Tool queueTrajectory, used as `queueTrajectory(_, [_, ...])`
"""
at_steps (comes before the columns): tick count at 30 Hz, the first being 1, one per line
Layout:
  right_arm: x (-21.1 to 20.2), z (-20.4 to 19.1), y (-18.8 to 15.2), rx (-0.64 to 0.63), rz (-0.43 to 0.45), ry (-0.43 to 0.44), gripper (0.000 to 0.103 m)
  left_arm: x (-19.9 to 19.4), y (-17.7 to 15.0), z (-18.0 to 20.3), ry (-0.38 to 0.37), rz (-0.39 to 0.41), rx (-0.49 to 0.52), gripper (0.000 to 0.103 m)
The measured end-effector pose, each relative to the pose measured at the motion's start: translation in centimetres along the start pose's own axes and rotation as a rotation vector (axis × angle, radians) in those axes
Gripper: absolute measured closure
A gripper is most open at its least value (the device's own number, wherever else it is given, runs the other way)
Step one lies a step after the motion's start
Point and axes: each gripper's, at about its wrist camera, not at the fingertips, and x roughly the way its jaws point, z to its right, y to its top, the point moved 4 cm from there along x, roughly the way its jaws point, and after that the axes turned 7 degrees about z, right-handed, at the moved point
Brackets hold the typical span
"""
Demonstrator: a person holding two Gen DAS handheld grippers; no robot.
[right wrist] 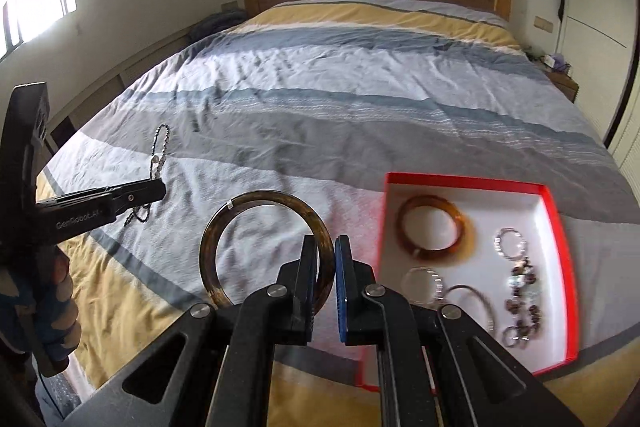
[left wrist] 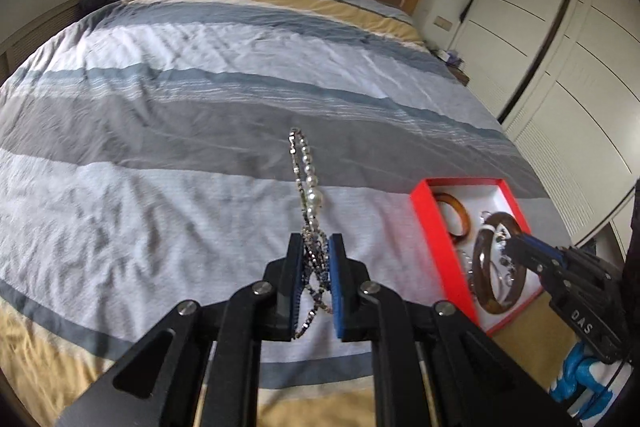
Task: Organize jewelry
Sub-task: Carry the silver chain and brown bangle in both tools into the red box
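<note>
Left wrist view: our left gripper [left wrist: 316,247] clamps a limp, dangling pearl necklace [left wrist: 310,187] above the bed [left wrist: 160,107]; our right gripper [right wrist: 326,247] pinches a stiff, slippery bangle [right wrist: 216,227] by its rim.

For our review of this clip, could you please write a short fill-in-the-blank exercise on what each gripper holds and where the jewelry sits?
1. The left gripper is shut on a beaded ____.
2. The right gripper grips a dark brown ____ by its rim.
3. The amber bangle lies inside the ____ box.
4. The box rests on a striped ____.

Missing words: chain; bangle; red; bedspread
</note>
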Motion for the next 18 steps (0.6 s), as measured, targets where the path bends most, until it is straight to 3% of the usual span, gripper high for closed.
queueTrajectory(5, [0.2,7.6,0.6,0.040,0.001,-0.108,0.094,3.7,0.1,8.4,-0.128,-0.037,0.077,0.092])
queueTrajectory(10, [2.8,14.0,0.0,0.095,-0.032,-0.180,0.094,7.6,-1.5,14.5,-0.194,-0.097,0.149,0.092])
queueTrajectory(13, [4.6,16.3,-0.5,0.107,-0.064,-0.196,0.094,9.8,-2.8,16.5,-0.191,-0.134,0.182,0.092])
queueTrajectory(18, [7.5,18.5,-1.5,0.109,-0.113,-0.210,0.094,13.7,-3.9,17.3,-0.120,-0.193,0.183,0.092])
